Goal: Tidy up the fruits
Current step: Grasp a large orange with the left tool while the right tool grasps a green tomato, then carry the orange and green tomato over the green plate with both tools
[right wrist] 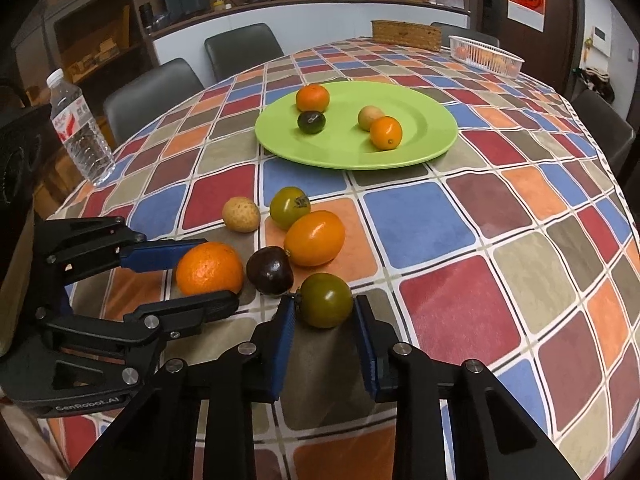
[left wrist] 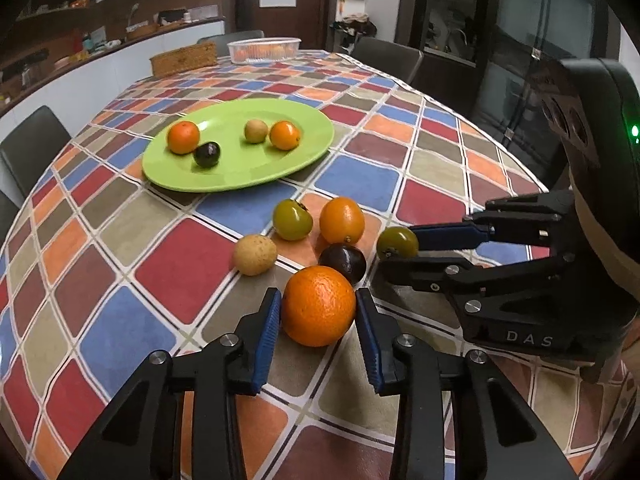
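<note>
Left gripper (left wrist: 318, 306) had its blue pads pinched on the big orange (left wrist: 319, 306), low centre of the left wrist frame, the fruit resting on the checked tablecloth (left wrist: 432, 200). In the right wrist frame the same orange (right wrist: 209, 268) sat at mid left between the left gripper's (right wrist: 208, 270) fingers.

Right gripper (right wrist: 325, 312) was clamped on a green tomato (right wrist: 326, 300), low centre of its own frame; from the left camera that tomato (left wrist: 397, 243) showed at mid right, in the right gripper (left wrist: 400, 246).

Loose fruit lay in a cluster mid-frame: dark plum (right wrist: 270, 270) just beside the tomato and orange, oval orange fruit (right wrist: 315, 238), second green tomato (right wrist: 289, 207), tan fruit (right wrist: 241, 215).

Green plate (right wrist: 424, 136) was beyond them, upper centre, holding four small fruits: two orange, one dark, one tan. Water bottle (right wrist: 80, 128) stood at left edge, white basket (right wrist: 486, 56) at upper right.
</note>
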The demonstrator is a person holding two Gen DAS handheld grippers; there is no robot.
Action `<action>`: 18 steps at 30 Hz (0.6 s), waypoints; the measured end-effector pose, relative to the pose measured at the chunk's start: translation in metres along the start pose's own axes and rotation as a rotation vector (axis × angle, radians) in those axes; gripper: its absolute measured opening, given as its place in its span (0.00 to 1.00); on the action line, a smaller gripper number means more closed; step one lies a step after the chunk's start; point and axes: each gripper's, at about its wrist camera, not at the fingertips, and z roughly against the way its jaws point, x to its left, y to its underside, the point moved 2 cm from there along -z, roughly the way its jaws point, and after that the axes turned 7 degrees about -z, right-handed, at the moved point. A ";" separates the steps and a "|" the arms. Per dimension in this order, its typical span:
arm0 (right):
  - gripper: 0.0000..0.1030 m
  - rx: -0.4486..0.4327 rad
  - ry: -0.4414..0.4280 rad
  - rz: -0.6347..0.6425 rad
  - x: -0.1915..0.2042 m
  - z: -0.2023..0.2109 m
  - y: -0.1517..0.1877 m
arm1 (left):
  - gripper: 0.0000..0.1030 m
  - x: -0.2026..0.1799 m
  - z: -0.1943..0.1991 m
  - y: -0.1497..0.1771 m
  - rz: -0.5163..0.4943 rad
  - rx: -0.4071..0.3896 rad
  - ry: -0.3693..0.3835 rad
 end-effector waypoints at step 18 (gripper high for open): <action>0.29 -0.102 0.007 -0.054 0.009 0.042 -0.007 | 0.36 0.001 0.050 -0.014 0.021 -0.105 -0.028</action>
